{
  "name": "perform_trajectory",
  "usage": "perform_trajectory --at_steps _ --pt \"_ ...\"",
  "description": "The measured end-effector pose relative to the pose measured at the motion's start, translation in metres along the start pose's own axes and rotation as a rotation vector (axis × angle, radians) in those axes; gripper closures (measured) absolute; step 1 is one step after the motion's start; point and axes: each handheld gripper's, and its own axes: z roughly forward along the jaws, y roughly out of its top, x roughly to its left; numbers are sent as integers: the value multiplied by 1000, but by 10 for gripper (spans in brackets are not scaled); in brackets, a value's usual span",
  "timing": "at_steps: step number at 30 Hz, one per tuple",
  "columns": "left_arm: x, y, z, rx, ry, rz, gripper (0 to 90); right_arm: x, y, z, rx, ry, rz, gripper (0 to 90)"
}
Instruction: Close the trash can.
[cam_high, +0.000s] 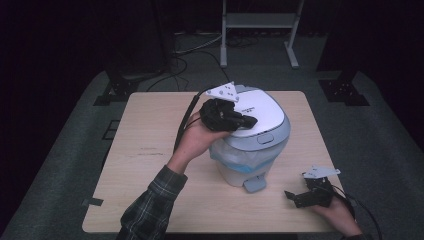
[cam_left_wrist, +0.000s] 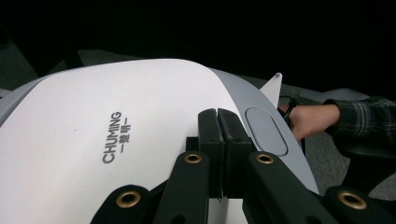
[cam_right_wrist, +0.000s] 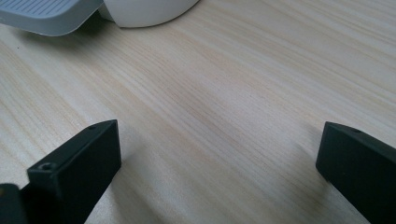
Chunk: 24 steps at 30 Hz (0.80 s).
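On the bin lid (cam_left_wrist: 140, 121), my left hand-held gripper (cam_high: 248, 121) rests, jaws closed and empty.
The bin (cam_high: 252, 145) stands mid-tabletop (cam_high: 150, 150): light, smooth plastic; I'd press its grey button (cam_left_wrist: 265, 129). Right hand-held gripper (cam_high: 292, 196) near the bin's pedal (cam_right_wrist: 46, 16), jaws wide.

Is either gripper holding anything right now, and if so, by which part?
Nothing is held. The left gripper is shut with nothing between its jaws, tips over the bin lid. The right gripper is open over the bare table.
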Motion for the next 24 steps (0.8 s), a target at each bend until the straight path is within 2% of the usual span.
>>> perform_trajectory --at_steps 5,8,11,13,14,20,21,23,24 --pt "-7 6 9 17 4 19 894 0 0 0 -1 0 -1 0" --pt "-10 7 14 14 2 4 900 0 0 0 0 0 1 0" --pt "-11 7 15 21 11 7 900 0 0 0 0 0 1 0" --pt "-13 8 16 26 28 11 900 0 0 0 0 0 0 0" --pt "-15 8 18 52 51 26 900 0 0 0 0 0 1 0" --pt "-12 4 18 19 -7 -4 900 0 0 0 1 2 0 0" --pt "-11 3 17 5 -7 -17 897 0 0 0 0 2 0 0" --pt "-11 2 13 1 18 -12 829 0 0 -1 0 2 -1 0" --pt "-10 1 10 -4 18 -10 800 0 0 -1 0 2 -1 0"
